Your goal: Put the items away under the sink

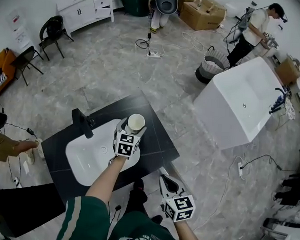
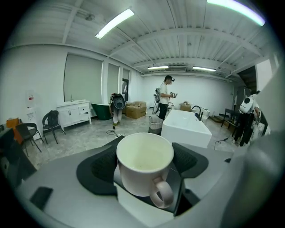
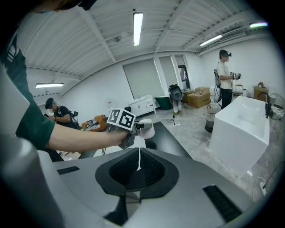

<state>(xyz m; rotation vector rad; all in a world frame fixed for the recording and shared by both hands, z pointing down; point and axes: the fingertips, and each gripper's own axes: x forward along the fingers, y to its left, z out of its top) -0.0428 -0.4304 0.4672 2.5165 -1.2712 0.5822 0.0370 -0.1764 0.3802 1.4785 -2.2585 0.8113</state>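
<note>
One white ceramic mug (image 2: 144,162) stands upright, clamped in the left hand-held gripper (image 1: 131,132). Its handle faces the holder, and it hangs over the black desk (image 1: 156,147), just right of the white sink basin (image 1: 82,163). The right hand-held gripper (image 3: 139,165), pinched shut and empty, hangs lower and nearer, likely better placed to reach underneath.

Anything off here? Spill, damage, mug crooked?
Nothing stands out. The mug sits upright and empty between the left gripper's jaws, with no chips, cracks or spill visible.
</note>
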